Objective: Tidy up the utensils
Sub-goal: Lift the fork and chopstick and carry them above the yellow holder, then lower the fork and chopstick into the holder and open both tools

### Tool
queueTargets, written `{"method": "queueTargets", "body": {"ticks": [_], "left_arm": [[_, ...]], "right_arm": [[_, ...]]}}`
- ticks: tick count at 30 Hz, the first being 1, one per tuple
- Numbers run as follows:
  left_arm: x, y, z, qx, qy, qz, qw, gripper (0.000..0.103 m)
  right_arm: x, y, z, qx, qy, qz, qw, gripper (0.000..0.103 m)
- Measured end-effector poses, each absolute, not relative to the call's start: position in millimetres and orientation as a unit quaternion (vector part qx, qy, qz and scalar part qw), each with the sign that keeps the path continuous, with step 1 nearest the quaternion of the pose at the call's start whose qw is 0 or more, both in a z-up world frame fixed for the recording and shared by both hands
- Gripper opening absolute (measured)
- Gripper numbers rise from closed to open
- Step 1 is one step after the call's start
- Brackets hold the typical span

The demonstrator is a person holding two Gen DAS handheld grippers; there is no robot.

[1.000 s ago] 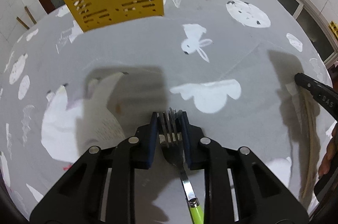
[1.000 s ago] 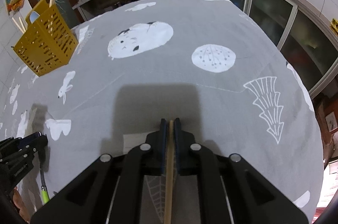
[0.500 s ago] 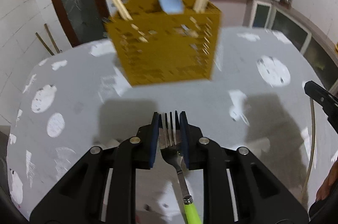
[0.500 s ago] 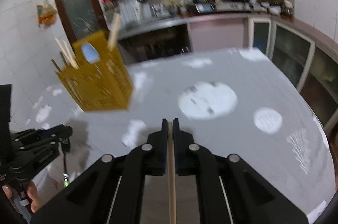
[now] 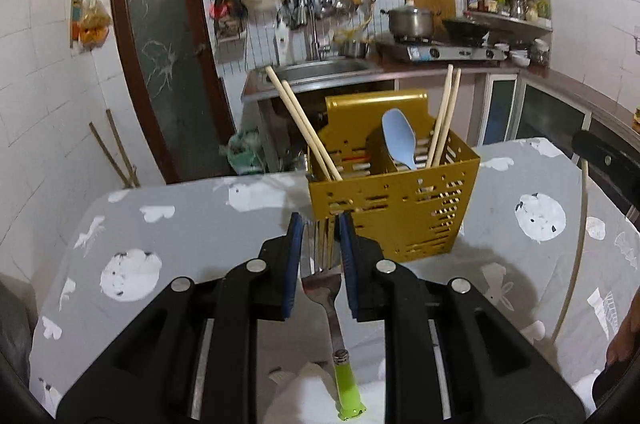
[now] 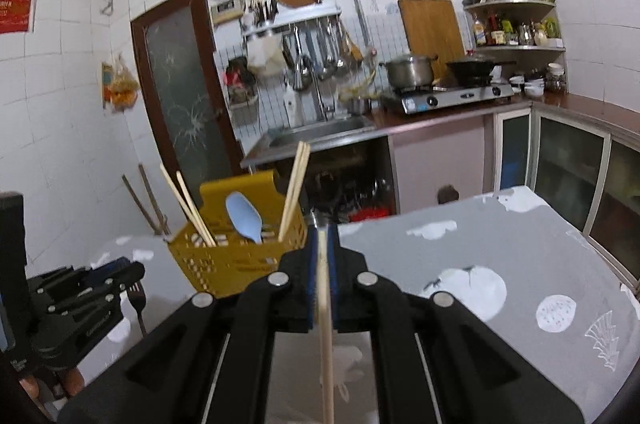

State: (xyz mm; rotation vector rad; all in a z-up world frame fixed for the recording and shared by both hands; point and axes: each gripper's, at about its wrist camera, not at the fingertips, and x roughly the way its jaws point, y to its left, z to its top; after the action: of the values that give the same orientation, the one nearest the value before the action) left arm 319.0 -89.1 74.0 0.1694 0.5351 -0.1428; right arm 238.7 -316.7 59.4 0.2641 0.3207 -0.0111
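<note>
My left gripper (image 5: 319, 224) is shut on a steel fork (image 5: 326, 288) with a green handle (image 5: 349, 390), tines forward, lifted above the table just in front of the yellow slotted utensil caddy (image 5: 400, 212). The caddy holds wooden chopsticks (image 5: 304, 128) and a pale blue spoon (image 5: 398, 138). My right gripper (image 6: 323, 230) is shut on a wooden chopstick (image 6: 326, 324), lifted, to the right of the caddy (image 6: 236, 260). The left gripper with the fork (image 6: 138, 298) shows at the left of the right wrist view. The right gripper's chopstick (image 5: 580, 236) shows at the right of the left wrist view.
The table (image 5: 200, 224) has a grey cloth with white animal prints. Behind it are a sink counter (image 6: 320, 136), a gas stove with pots (image 6: 448, 92) and a dark glass door (image 5: 168, 64). Cabinets (image 6: 572, 164) run along the right.
Both grippers have risen and tilted up from looking down at the cloth. The caddy now stands close ahead at fingertip level. Fork and chopstick stay gripped.
</note>
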Motion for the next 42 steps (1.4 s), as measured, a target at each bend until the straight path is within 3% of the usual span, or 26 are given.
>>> {"method": "queueTargets", "body": {"ticks": [6, 14, 20, 22, 42], "left_arm": [[310, -88, 62, 0.100, 0.236, -0.077, 0.963, 0.018], [303, -76, 96, 0.067, 0.218, -0.110, 0.967, 0.017], [311, -71, 148, 0.047, 0.169, -0.113, 0.978, 0.010], [317, -70, 169, 0.043, 0.153, -0.112, 0.981, 0.001], [345, -84, 217, 0.118, 0.077, -0.090, 0.986, 0.000]], "right_arm": [[229, -305, 60, 0.118, 0.132, -0.015, 0.984, 0.005], [220, -291, 93, 0.095, 0.089, -0.007, 0.992, 0.005], [227, -281, 144, 0.089, 0.038, 0.010, 0.995, 0.005], [232, -279, 156, 0.091, 0.029, 0.014, 0.995, 0.005], [280, -273, 190, 0.086, -0.008, 0.016, 0.996, 0.005]]}}
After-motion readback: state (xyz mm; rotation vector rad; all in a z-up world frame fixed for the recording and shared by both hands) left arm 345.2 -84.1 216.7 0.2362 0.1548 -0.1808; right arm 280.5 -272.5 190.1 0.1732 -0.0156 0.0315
